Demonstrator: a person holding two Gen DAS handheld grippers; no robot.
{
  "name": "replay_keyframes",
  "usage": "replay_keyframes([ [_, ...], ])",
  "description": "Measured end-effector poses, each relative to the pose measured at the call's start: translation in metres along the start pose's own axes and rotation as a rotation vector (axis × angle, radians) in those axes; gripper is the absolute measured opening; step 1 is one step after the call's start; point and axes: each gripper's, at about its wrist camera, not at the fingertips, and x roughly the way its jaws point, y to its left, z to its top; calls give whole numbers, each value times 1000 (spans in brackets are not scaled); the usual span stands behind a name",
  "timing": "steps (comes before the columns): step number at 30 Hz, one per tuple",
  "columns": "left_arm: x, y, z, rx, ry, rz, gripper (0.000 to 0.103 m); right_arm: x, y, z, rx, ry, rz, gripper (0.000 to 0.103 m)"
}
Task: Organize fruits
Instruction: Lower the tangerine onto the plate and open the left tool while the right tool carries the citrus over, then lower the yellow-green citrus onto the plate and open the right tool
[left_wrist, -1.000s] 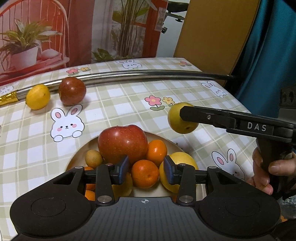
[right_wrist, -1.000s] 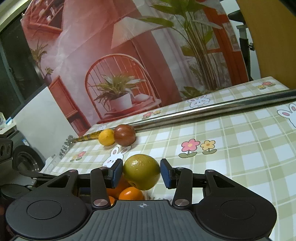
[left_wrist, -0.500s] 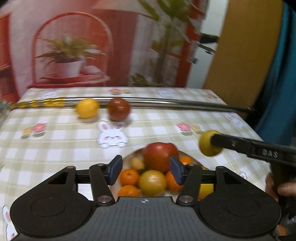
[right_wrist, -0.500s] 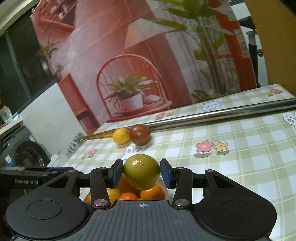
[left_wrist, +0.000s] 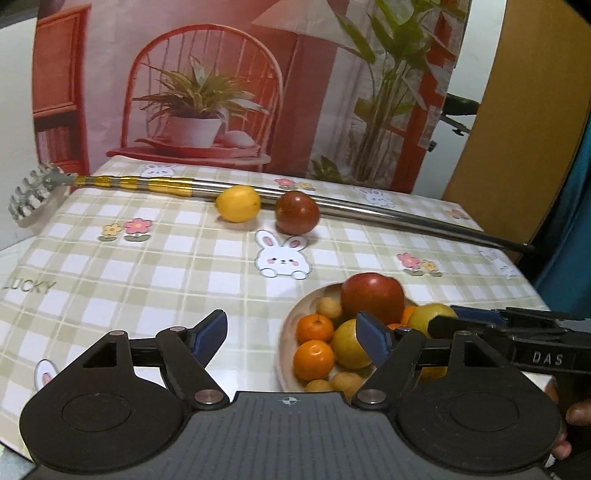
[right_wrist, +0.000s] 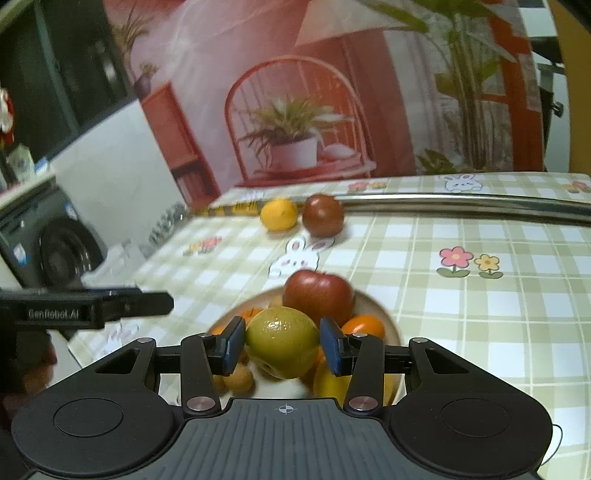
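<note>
both hand-held grippers shifted; right hand-held gripper now holds green-yellow fruit over plate.

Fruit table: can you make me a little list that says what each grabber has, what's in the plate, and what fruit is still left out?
right gripper: shut on a yellow-green fruit, held over the plate
left gripper: open, holding nothing
in the plate: red apple, small oranges, yellow fruits, small tan fruits
left out: a lemon and a dark red fruit, beside the metal pole
table cover: checked cloth with bunnies
</note>
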Motion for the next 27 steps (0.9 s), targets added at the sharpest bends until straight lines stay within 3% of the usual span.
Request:
replay_keyframes([
  [12,-7,22,-8,-75,12,53,79,16,27,-9,-109,96,-26,41],
  [23,-2,16,-9,-42,45,67,79,20,17,-14,-80,116,-34,41],
  [27,-1,15,-10,-33,54,70,79,21,24,-15,-127,119,-58,41],
])
